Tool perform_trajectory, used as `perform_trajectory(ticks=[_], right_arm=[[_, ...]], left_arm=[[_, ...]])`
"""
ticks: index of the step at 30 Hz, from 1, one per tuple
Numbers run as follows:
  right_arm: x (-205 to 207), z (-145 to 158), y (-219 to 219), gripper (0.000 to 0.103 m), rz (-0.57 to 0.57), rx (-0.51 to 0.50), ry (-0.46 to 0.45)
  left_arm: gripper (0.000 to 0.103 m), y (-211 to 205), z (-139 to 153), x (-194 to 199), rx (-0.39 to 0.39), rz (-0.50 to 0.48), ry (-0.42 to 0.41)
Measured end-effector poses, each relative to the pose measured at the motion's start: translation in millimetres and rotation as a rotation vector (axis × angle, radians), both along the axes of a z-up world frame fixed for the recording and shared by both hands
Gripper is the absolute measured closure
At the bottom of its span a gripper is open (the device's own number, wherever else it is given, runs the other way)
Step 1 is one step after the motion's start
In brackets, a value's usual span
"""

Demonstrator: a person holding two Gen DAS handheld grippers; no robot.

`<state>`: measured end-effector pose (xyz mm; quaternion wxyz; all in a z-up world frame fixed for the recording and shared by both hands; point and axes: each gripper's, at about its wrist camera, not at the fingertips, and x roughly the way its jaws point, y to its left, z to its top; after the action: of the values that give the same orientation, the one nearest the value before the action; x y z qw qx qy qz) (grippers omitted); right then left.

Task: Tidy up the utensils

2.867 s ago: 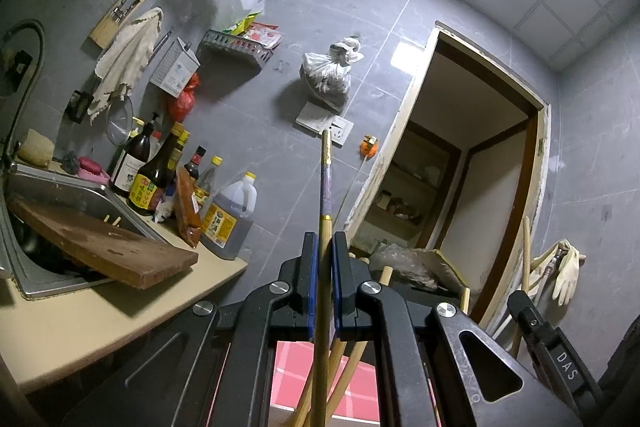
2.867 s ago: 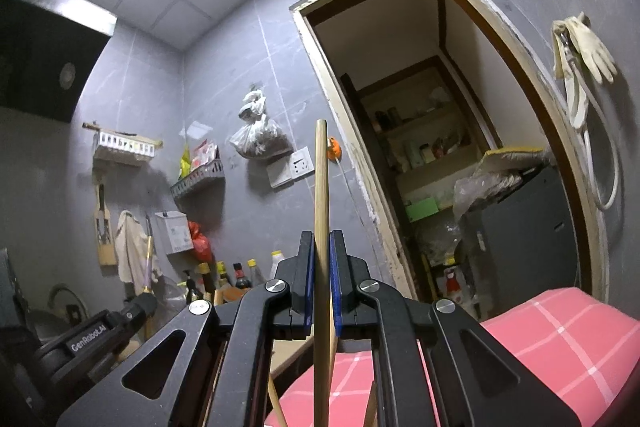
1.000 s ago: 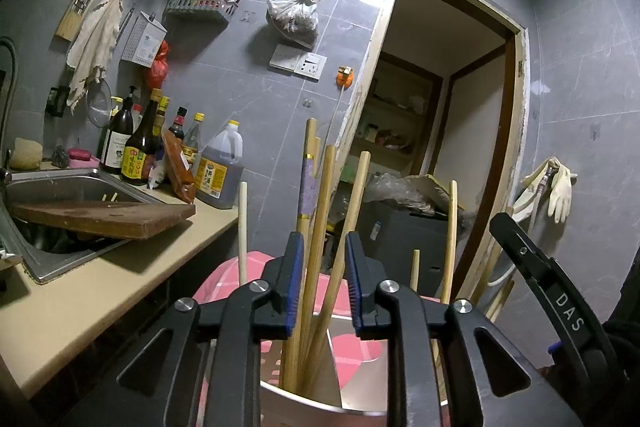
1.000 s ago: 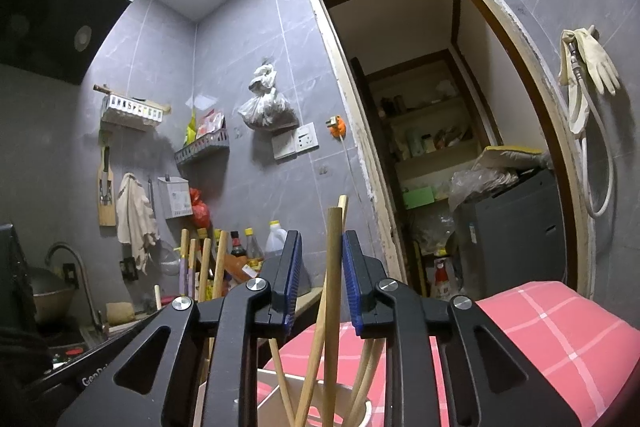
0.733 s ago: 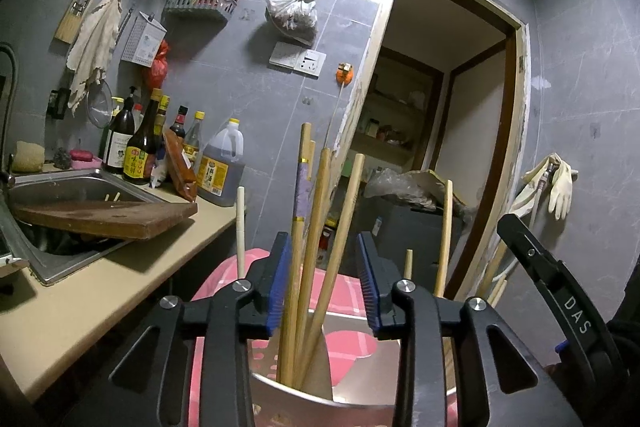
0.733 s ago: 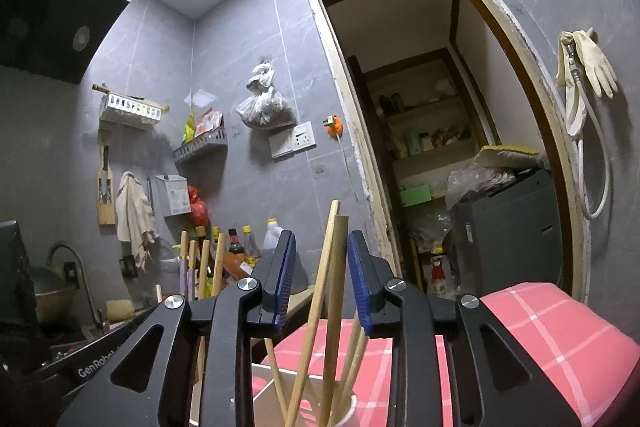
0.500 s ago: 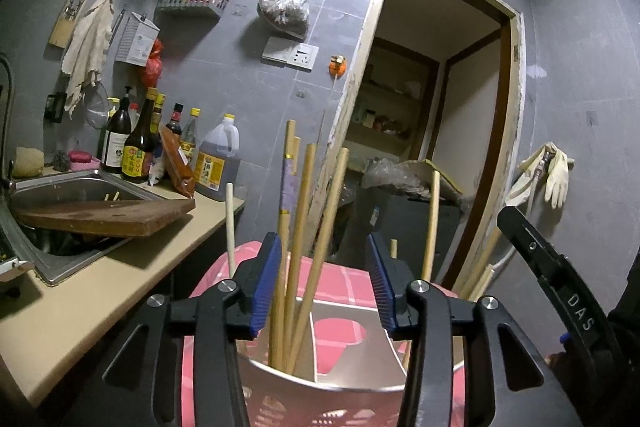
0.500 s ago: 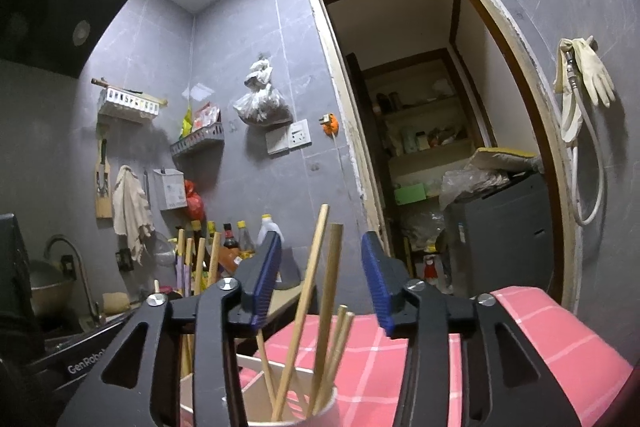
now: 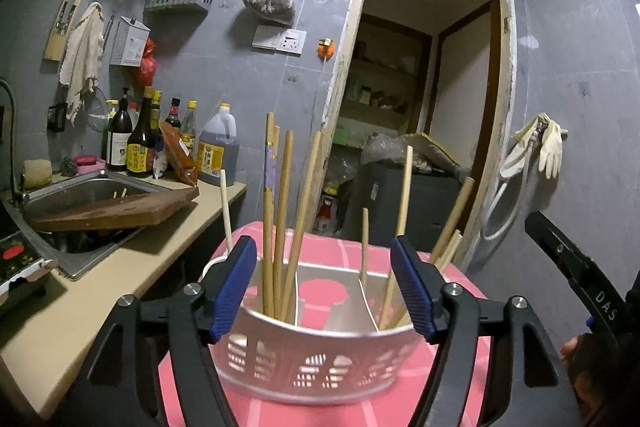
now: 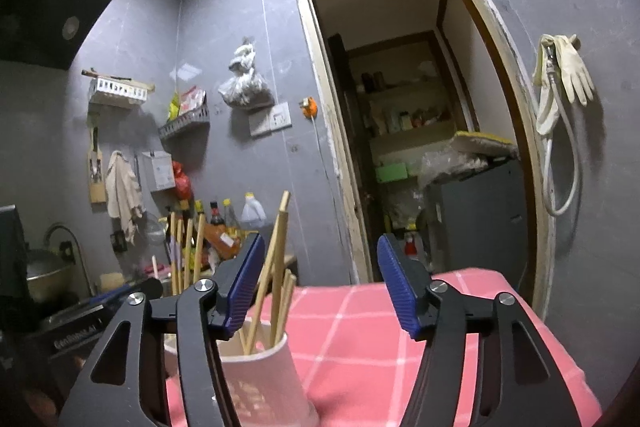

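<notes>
A white perforated utensil holder (image 9: pixel 312 367) stands on a pink checked cloth (image 9: pixel 456 279). Several wooden chopsticks (image 9: pixel 282 211) stand upright in its left compartment, and a few more (image 9: pixel 405 195) lean in its right one. My left gripper (image 9: pixel 322 285) is just short of the holder; its jaws are opening and press on nothing, with the chopsticks showing in the gap beyond them. My right gripper (image 10: pixel 320 287) is also opening and holds nothing. The holder (image 10: pixel 264 375) with chopsticks (image 10: pixel 276 259) sits behind its left jaw. A finger (image 9: pixel 576 283) of the right gripper shows at the left wrist view's right edge.
To the left, a counter holds a steel sink (image 9: pixel 80 239) with a wooden board (image 9: pixel 116 211) across it, and bottles (image 9: pixel 160 143) line the wall. Ahead is an open doorway (image 9: pixel 420 107) with a dark cabinet (image 10: pixel 476 219). Gloves and a hose (image 10: pixel 560 87) hang at right.
Each gripper held one chopstick upright, then lowered it into the holder. Both sets of jaws have spread wide, and both grippers have drawn back from the holder.
</notes>
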<state>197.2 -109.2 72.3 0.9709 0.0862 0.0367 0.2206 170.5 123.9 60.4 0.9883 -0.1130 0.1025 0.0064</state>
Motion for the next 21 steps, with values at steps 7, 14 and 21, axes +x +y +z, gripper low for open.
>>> perform_trajectory(ticks=[7, 14, 21], right_arm=[[-28, 1, -17, 0.026, 0.018, -0.055, 0.079], [-59, 1, -33, 0.012, 0.007, -0.092, 0.137], [-88, -8, -42, 0.0, -0.023, -0.146, 0.154]], left_arm=[[0.02, -12, 1, -23, 0.025, -0.017, 0.04], [0.008, -26, -2, -49, 0.046, -0.025, 0.072], [0.004, -33, -16, -73, 0.081, -0.007, 0.095]])
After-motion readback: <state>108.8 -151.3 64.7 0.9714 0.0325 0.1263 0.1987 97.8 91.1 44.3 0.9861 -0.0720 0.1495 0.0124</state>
